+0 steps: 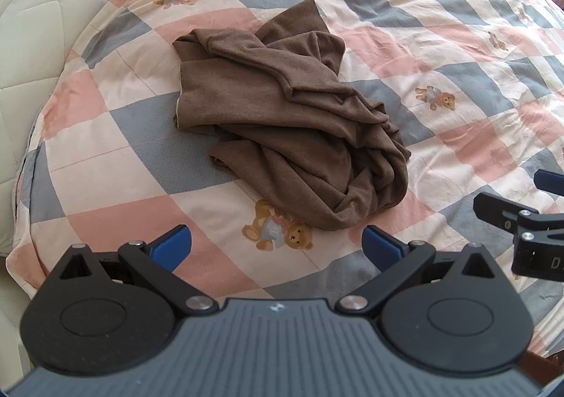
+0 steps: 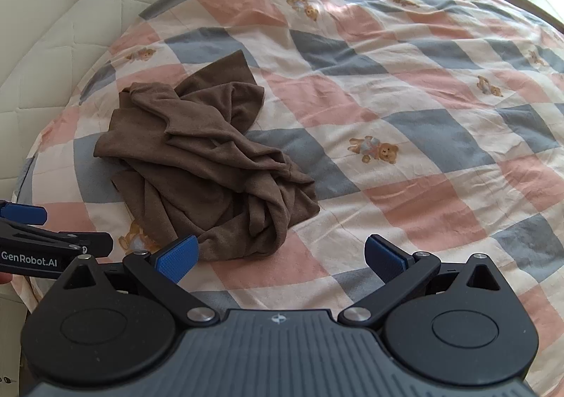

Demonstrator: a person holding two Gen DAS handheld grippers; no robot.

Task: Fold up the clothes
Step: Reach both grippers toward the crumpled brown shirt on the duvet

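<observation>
shirt (image 1: 282, 122): lay crumpled on the quilt (image 1: 440, 44)
left gripper (image 1: 276, 245): spread wide, empty, near the shirt
right gripper (image 2: 280, 257): spread wide, empty, near the shirt

A brown garment (image 1: 282, 115) lies crumpled in a loose, unfolded heap in front of me on the bed's checked quilt (image 1: 458, 44), folds bunched and twisted.
</observation>
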